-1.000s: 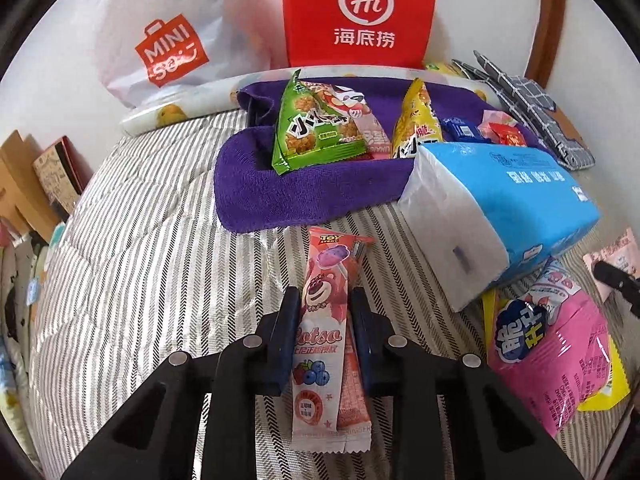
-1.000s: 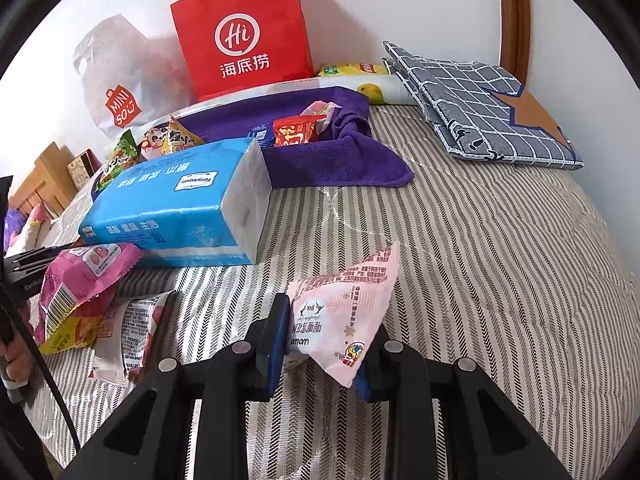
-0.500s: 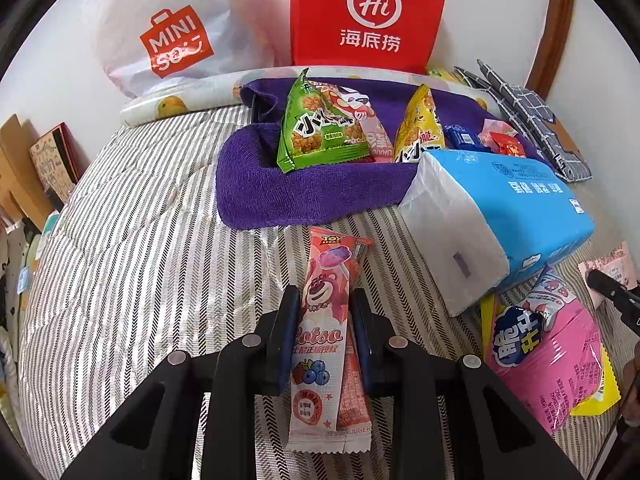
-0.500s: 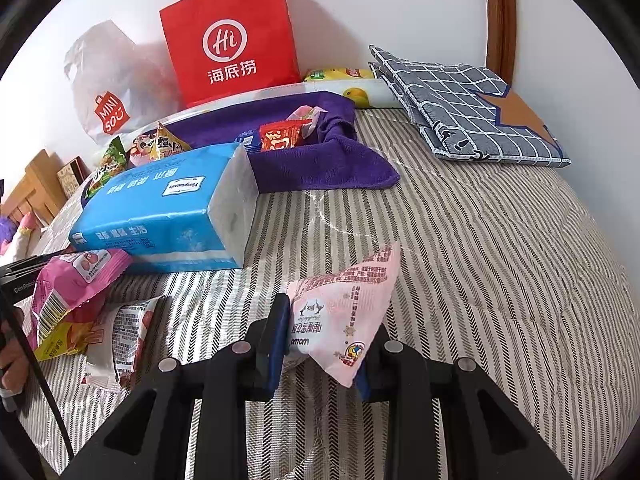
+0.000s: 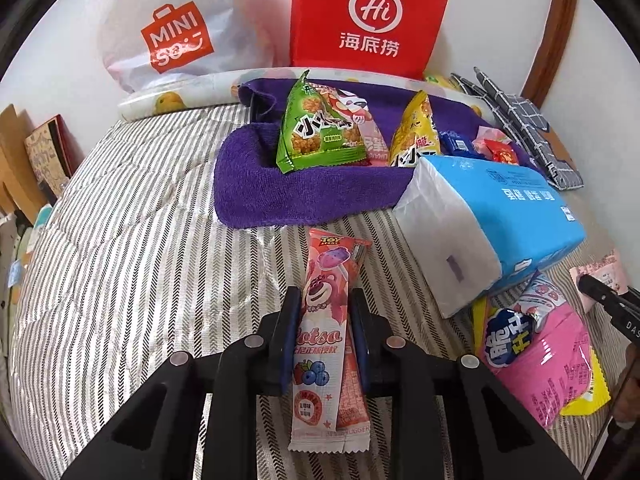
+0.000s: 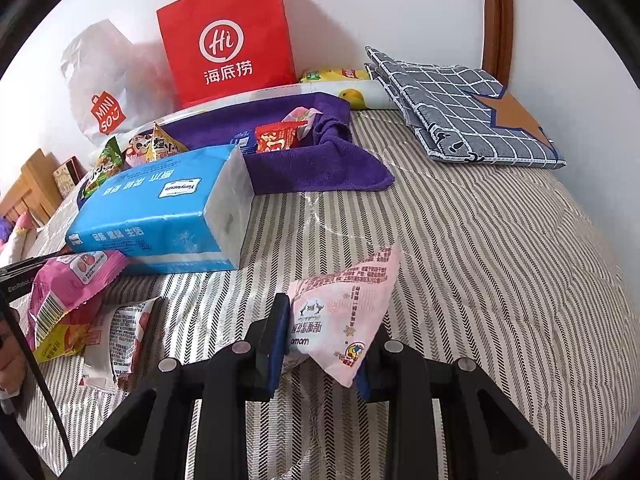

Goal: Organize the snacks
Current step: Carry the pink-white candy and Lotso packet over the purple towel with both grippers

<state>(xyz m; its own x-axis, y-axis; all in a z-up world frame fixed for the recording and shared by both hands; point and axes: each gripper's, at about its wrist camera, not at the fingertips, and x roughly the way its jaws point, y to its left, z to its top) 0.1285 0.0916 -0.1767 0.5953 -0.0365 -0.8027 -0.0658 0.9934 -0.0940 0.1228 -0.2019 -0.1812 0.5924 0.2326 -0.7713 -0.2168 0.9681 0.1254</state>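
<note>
We are gripping a Lotso stick (image 5: 326, 332) left, pink packet (image 6: 340, 320) right; nothing shifting; towel (image 5: 280, 196) waiting ahead.

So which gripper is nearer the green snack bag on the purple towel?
Left. The left gripper, holding the Lotso packet, faces the green snack bag just ahead; the right gripper sits farther off, beyond the blue tissue pack.

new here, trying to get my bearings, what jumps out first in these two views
The red paper bag against the back wall stands out, with snacks piled on the purple towel below it. Up close, the left gripper is shut on a long pink Lotso packet, and the right gripper on a pale pink pouch.
</note>
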